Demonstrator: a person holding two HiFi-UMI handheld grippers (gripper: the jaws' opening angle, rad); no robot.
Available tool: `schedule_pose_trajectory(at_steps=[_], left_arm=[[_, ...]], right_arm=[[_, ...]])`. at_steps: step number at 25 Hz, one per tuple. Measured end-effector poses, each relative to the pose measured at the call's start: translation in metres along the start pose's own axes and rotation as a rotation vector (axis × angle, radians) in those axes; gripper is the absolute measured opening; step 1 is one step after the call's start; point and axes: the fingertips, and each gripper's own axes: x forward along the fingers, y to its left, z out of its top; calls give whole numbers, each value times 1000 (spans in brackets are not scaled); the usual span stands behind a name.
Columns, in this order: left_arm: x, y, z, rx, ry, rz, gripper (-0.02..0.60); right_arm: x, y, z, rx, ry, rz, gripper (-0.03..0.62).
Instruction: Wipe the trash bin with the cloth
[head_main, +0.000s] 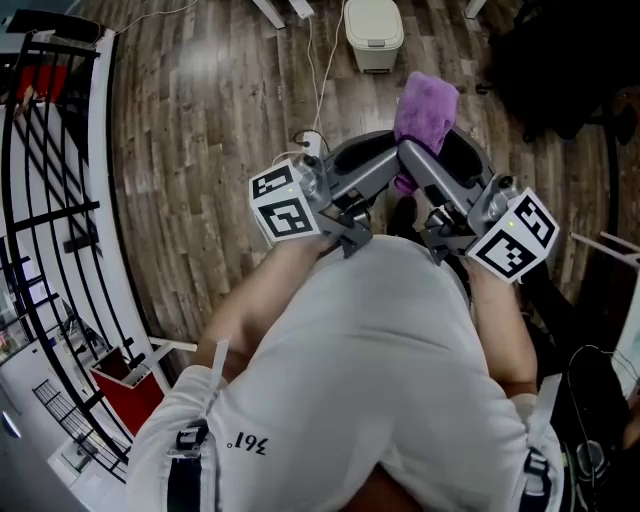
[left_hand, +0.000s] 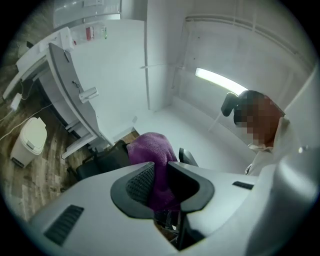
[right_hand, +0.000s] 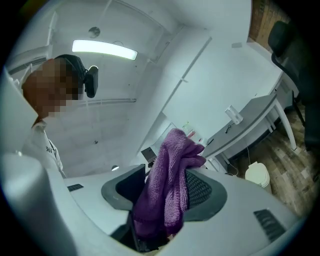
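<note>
A purple cloth (head_main: 426, 108) stands up between my two grippers, which meet in front of my chest. In the left gripper view the cloth (left_hand: 152, 147) is pinched between the narrow jaws of the left gripper (left_hand: 162, 182). In the right gripper view the cloth (right_hand: 172, 160) hangs inside the wide jaws of the right gripper (right_hand: 165, 192); it lies against one pad, and a dark gap shows on the other side. The white lidded trash bin (head_main: 373, 35) stands on the wooden floor ahead, apart from both grippers. It also appears small in both gripper views: the bin (left_hand: 30, 140) at left, and the bin (right_hand: 257, 175) at right.
A black metal rack (head_main: 50, 200) runs along the left, with a red box (head_main: 125, 385) at its foot. A white cable (head_main: 320, 60) crosses the floor near the bin. A black chair (head_main: 560, 70) stands at the right. A white desk (left_hand: 65, 75) stands beside the bin.
</note>
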Motion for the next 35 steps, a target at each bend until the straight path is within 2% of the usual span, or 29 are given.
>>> schedule_pose_trajectory(at_steps=[3, 8, 11, 14, 17, 19, 23, 27, 33, 35], left_arm=[[1, 2, 1, 2, -26, 19, 81], [4, 9, 4, 31, -70, 64, 81], [9, 12, -9, 37, -22, 74, 81], [18, 17, -21, 32, 18, 85, 81], [29, 22, -27, 57, 36, 104, 81], [30, 27, -28, 84, 36, 132, 81], [11, 46, -21, 111, -8, 246, 81], [-18, 65, -10, 130, -48, 395, 81], [-54, 102, 17, 205, 4, 553, 81], [-60, 120, 31, 221, 25, 583, 81]], right_arm=[[0, -2, -1, -10, 28, -14, 206], [-4, -12, -5, 47, 26, -50, 206], [-10, -26, -6, 97, 20, -95, 196], [-17, -40, -4, 119, 40, -113, 142], [-25, -55, 2, 100, 74, -120, 130], [-34, -71, 9, 49, 101, -142, 123], [-57, -111, 26, -109, 176, -202, 123], [-73, -154, 34, -182, 242, -256, 123], [-66, -203, 28, -230, 316, -375, 122], [-56, -215, 28, -235, 328, -405, 120]])
